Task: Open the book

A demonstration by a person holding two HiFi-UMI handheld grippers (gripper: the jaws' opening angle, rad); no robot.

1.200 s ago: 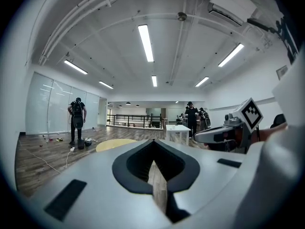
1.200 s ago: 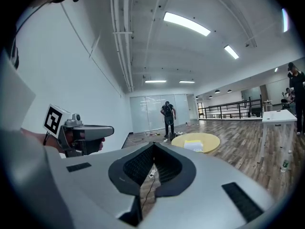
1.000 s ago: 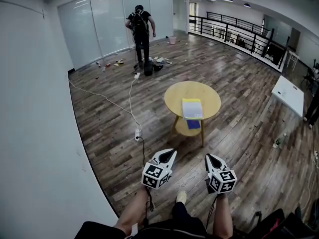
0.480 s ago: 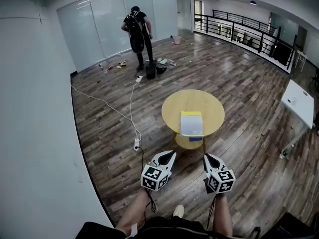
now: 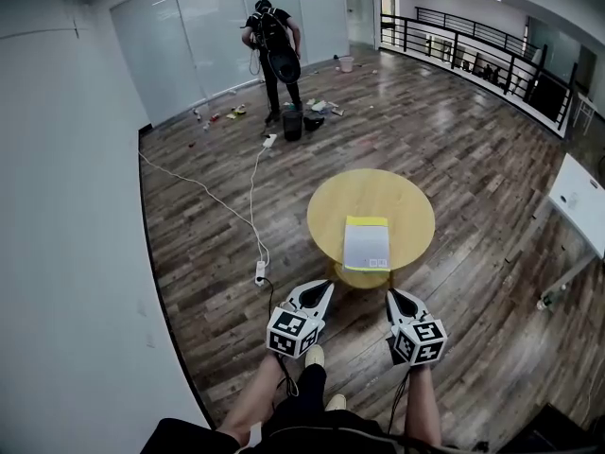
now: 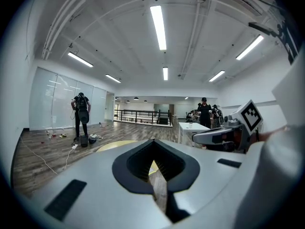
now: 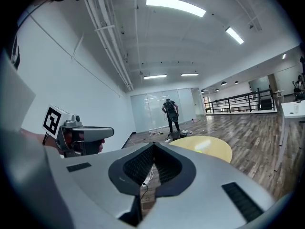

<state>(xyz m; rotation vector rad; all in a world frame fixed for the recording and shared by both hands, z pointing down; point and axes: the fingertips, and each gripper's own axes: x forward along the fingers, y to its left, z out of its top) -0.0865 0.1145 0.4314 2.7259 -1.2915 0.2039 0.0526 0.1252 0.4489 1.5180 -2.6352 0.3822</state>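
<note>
The left gripper [image 5: 324, 289] and right gripper [image 5: 391, 295] are held side by side, nearly level, each fully closed with nothing between its ribbed dark pads. The book [image 5: 367, 242], flat, rectangular and pale-covered, is laid closed on the round yellow table [image 5: 326, 206], apart from both grippers.

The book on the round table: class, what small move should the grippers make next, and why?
Probably carry both forward: the left gripper and right gripper are shut, empty and short of the round table, where the book lies closed.
</note>
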